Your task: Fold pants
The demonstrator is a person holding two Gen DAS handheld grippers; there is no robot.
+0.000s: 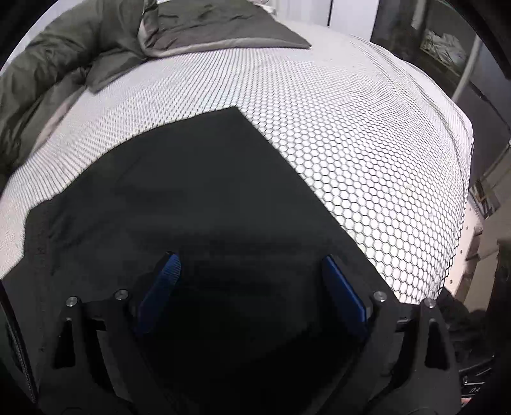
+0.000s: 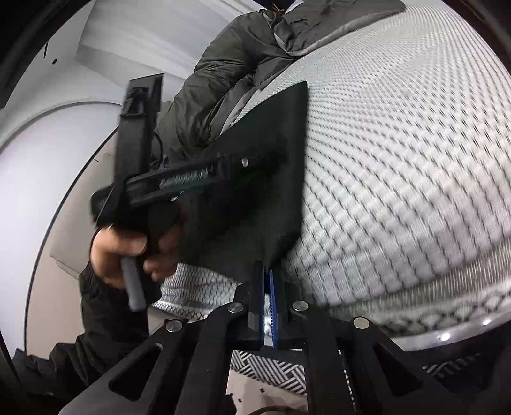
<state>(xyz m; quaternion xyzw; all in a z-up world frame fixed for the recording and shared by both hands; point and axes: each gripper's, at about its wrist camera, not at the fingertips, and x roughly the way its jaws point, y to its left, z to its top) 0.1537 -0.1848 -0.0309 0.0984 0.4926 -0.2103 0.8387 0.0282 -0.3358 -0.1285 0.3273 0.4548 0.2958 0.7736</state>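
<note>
Left wrist view looks down on the black pants (image 1: 179, 198), spread flat on a bed (image 1: 351, 143) whose cover carries a white and dark honeycomb pattern. One squared corner of the cloth points toward the middle of the bed, and the fabric runs back under the left gripper (image 1: 250, 265). Its blue-padded jaws stand wide apart just above the cloth, grasping nothing. A rumpled grey-green duvet (image 1: 64, 57) is bunched along the bed's far left edge, with a dark pillow (image 1: 223, 25) at the far edge.

Right wrist view shows the right gripper (image 2: 266, 271) with its jaws clenched on a lower corner of the pants (image 2: 255, 191), holding that part lifted off the bed (image 2: 399, 159) so it hangs as a taut black panel. Beyond the panel, the person's left hand (image 2: 127, 252) grips the handle of the left gripper (image 2: 204, 175). The duvet (image 2: 230, 64) lies along the far edge.
</note>
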